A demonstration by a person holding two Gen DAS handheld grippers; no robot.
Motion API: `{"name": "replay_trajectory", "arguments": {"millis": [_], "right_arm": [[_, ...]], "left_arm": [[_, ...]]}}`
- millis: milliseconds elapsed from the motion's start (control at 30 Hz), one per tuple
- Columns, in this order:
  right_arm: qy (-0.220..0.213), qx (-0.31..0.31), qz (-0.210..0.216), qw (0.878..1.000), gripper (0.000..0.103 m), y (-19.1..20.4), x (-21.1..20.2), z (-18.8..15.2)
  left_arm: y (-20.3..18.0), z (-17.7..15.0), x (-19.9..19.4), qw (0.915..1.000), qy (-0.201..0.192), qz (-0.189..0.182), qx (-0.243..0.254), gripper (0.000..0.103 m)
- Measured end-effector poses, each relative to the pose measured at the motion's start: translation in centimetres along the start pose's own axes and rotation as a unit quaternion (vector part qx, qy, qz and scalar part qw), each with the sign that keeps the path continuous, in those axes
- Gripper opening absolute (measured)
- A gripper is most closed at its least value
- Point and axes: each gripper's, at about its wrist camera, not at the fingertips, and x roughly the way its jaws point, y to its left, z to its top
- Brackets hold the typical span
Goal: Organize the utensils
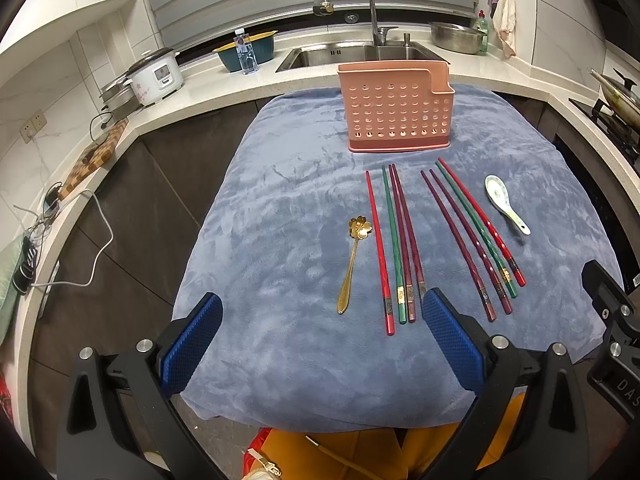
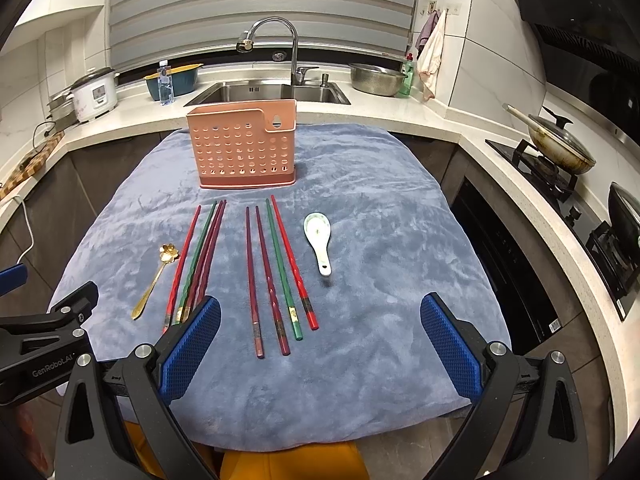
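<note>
A pink perforated utensil holder (image 1: 396,108) (image 2: 244,148) stands upright at the far side of a blue cloth (image 1: 280,220) (image 2: 380,240). In front of it lie two groups of red, green and maroon chopsticks, a left group (image 1: 396,248) (image 2: 196,260) and a right group (image 1: 472,236) (image 2: 276,272). A gold flower-bowl spoon (image 1: 354,260) (image 2: 154,280) lies left of them, a white ceramic spoon (image 1: 506,204) (image 2: 320,240) to their right. My left gripper (image 1: 322,332) is open and empty near the cloth's front edge. My right gripper (image 2: 320,336) is open and empty too.
Behind the cloth run a counter with a sink (image 1: 360,54) (image 2: 264,94) and tap, a rice cooker (image 1: 154,76), a blue bowl (image 2: 172,80) and a steel basin (image 2: 378,78). A stove with a wok (image 2: 560,144) is on the right. A white cable (image 1: 96,248) trails at left.
</note>
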Motion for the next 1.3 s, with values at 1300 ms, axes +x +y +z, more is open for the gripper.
{"name": "replay_trajectory", "arguments": {"millis": [1300], "right_arm": [[0.004, 0.002, 0.000, 1.000, 0.096, -0.27, 0.41, -0.50]], "left_arm": [[-0.19, -0.12, -0.10, 1.0000, 0.003, -0.001, 0.000, 0.096]]}}
